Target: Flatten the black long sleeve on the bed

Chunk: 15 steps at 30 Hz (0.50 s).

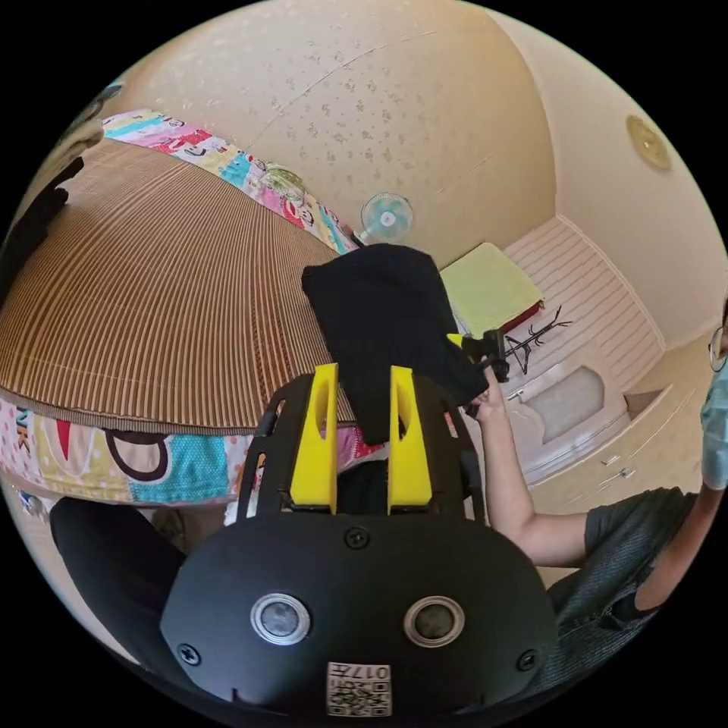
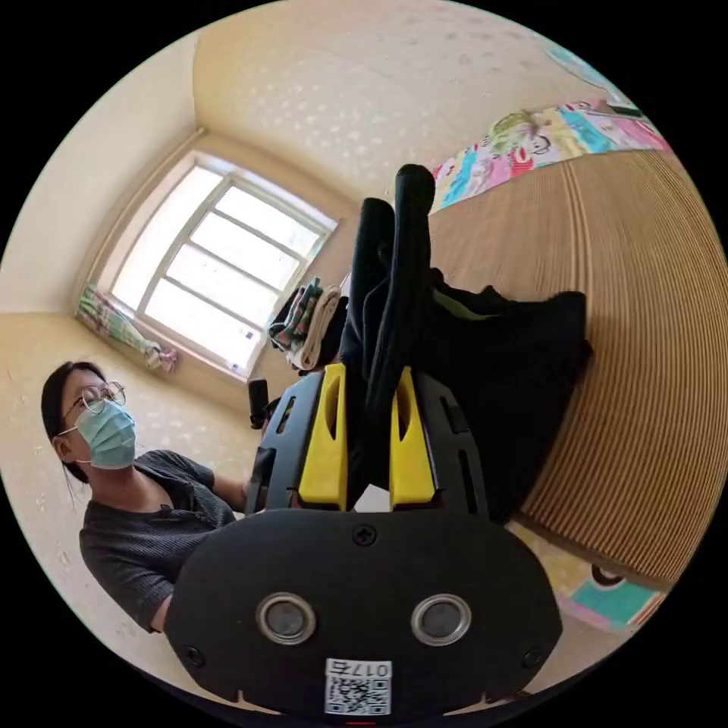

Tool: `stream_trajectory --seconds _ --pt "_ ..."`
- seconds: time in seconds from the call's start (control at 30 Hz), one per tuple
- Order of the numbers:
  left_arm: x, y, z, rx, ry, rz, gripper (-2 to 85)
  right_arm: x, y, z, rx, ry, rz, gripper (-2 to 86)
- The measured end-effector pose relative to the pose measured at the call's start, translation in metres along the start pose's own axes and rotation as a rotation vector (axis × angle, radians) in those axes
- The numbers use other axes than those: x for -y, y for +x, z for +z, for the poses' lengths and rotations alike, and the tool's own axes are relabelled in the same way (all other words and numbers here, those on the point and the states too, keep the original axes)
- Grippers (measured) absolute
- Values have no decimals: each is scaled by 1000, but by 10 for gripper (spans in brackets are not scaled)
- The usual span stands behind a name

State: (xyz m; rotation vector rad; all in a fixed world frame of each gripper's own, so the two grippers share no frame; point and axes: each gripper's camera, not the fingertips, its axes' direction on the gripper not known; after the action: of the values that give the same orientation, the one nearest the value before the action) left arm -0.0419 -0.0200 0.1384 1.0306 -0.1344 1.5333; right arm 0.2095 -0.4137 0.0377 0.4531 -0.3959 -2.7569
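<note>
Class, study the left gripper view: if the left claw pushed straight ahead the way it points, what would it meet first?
The black long sleeve it already grips hangs in its line. Past that cloth comes probably the striped mat on the bed, though depth is unclear.

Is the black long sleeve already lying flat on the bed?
No, the black long sleeve hangs bunched from the left gripper above the bed's striped mat.

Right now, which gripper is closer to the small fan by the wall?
Right. In the left gripper view, the right gripper holds the black garment just below the fan; the left gripper sits farther down the garment.
</note>
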Motion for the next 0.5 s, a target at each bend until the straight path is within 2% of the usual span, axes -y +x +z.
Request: stream_trajectory --seconds 0.03,0.13,0.3,0.37,0.43,0.5 --pt "2 -7 16 -26 -38 -7 116 -26 33 -16 -71 15 115 107" --pt "7 -16 69 -62 -168 -27 135 -88 74 -41 -181 30 277 146" --pt "3 -25 157 -55 -355 -60 170 -180 73 -69 39 212 316 172" --pt "-5 -33 195 -128 -438 -98 168 -202 74 -68 94 229 353 182" --pt "-16 -40 224 -211 -509 -156 138 -214 76 -59 181 223 383 202" --pt "-27 -45 234 -214 -508 -212 98 -211 76 -49 246 192 388 219"
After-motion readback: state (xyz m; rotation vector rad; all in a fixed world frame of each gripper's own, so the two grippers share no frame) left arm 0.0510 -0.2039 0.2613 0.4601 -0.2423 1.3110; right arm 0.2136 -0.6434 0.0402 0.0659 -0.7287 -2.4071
